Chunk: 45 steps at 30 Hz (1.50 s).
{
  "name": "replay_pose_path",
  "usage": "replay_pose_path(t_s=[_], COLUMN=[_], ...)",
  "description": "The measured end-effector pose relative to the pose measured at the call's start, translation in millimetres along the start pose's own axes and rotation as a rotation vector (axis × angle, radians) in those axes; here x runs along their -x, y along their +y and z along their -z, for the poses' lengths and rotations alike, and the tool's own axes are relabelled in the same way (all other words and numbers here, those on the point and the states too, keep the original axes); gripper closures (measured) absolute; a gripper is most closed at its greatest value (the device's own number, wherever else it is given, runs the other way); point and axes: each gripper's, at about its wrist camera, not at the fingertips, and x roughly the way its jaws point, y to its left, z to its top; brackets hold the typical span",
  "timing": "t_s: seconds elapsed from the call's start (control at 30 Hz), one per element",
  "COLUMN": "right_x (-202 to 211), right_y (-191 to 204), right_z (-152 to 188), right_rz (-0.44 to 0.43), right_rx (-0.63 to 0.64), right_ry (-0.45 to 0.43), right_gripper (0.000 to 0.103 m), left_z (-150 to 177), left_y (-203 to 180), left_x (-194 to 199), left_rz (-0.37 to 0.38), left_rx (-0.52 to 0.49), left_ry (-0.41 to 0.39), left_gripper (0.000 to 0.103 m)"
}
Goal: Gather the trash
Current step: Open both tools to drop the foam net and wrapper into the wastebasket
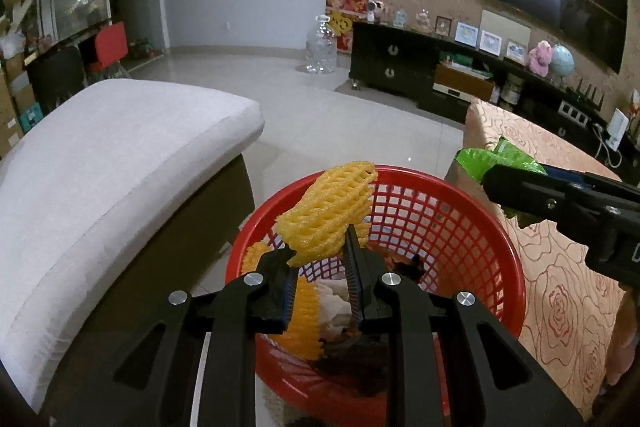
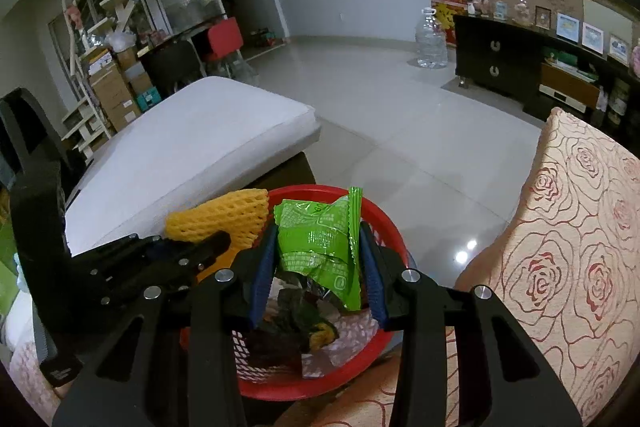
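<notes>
Below both of my grippers stands a red plastic basket point(image 1: 452, 223) with lattice walls, and it is already partly filled. Inside it I see a second piece of yellow foam net point(image 1: 304, 319) against the near-left wall, some crumpled white paper point(image 1: 334, 301) beside it, and dark wrappers point(image 1: 356, 355) at the bottom that I cannot identify. From the right wrist camera the same basket point(image 2: 376, 223) shows more dark and shiny scraps and a pale pink patterned piece point(image 2: 352, 337) at its near side. My left gripper point(image 1: 320, 253) pinches a yellow foam fruit net point(image 1: 330, 209) between its fingers, and the net stands above the basket, inside the line of its rim, not touching the contents. My right gripper point(image 2: 318, 243) is closed around a crumpled green snack wrapper point(image 2: 324, 243), which is also held over the basket opening; in the left wrist camera this wrapper point(image 1: 496, 161) appears just beyond the basket's right edge, so I cannot tell exactly how far over the rim it is. The two grippers are near each other but apart. On the left of the basket is a sofa with a white cushion point(image 1: 120, 163), and on the right a cushion with a red rose pattern point(image 2: 580, 227). Further on the tiled floor stands a large clear water jug point(image 1: 321, 47) near a dark TV cabinet point(image 1: 400, 71).
</notes>
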Motion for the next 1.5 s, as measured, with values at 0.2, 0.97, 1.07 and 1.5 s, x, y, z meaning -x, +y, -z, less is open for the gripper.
replay_pose_path(t_s=[0.2, 0.97, 1.07, 1.5], right_x=[-3, -16, -16, -30], right_y=[0, 2, 1, 12], right_z=[3, 5, 5, 11], right_rz=[0.000, -0.031, -0.031, -0.041], right_rx=[-0.001, -0.018, -0.022, -0.008], right_ry=[0.006, 0.026, 0.027, 0.068], right_gripper=[0.064, 0.064, 0.064, 0.057], left_z=[1, 3, 4, 2], left_y=[-1, 0, 3, 45], left_x=[-2, 8, 12, 29], left_rz=[-0.009, -0.053, -0.061, -0.113], left_rx=[-0.003, -0.006, 0.004, 0.130], left_ry=[0.003, -0.052, -0.068, -0.118], left_gripper=[0.083, 0.024, 0.022, 0.021])
